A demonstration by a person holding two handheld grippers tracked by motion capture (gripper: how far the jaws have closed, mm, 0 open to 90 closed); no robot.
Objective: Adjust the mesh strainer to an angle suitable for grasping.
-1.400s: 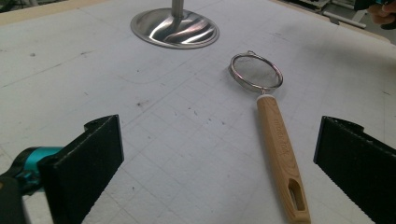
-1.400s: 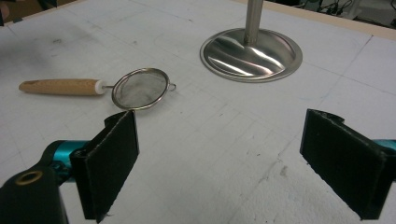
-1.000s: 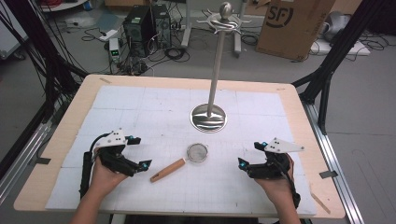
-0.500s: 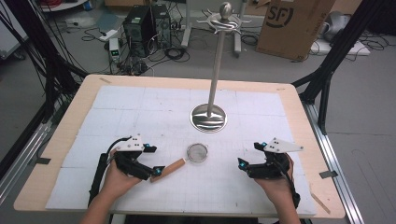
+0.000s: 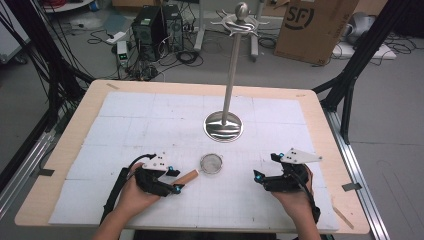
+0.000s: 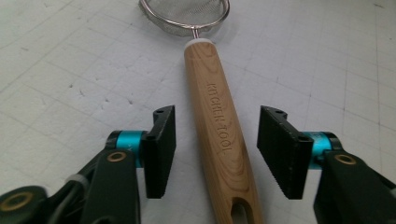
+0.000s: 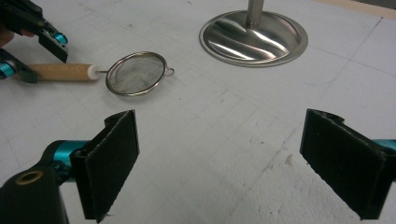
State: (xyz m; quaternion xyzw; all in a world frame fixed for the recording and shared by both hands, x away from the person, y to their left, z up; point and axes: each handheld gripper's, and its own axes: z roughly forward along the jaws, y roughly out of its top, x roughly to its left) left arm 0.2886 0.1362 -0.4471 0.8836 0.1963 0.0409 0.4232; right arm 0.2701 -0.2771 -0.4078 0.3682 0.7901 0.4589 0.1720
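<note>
High view, carrier: table point(image 5: 95, 120) with a white gridded mat; its near edge is where both forearms enter.
Item in hand: strainer point(image 5: 211, 163), a round mesh bowl on a wooden handle point(image 5: 186, 177), lying flat near the middle of the near edge, in front of the stand.
Handle detail: left gripper view shows the handle point(image 6: 219, 126) stamped KITCHEN TOOL, its hanging slot toward the camera and the mesh bowl point(image 6: 184, 14) at the far end.
Left gripper point(image 5: 172, 181): jaws spread, one on each side of the handle, neither pad touching the wood.
Right gripper point(image 5: 264, 167): jaws wide apart, holding nothing, over bare mat toward the near right corner, well apart from the strainer point(image 7: 136, 73).
Stand point(image 5: 224, 125): polished round base and tall post with hooks at the top, near the table's centre.
Step, as judged: approach finished, grasp not yet made.
Next move, as judged: close the left jaws squarely on the handle, then lift level.
</note>
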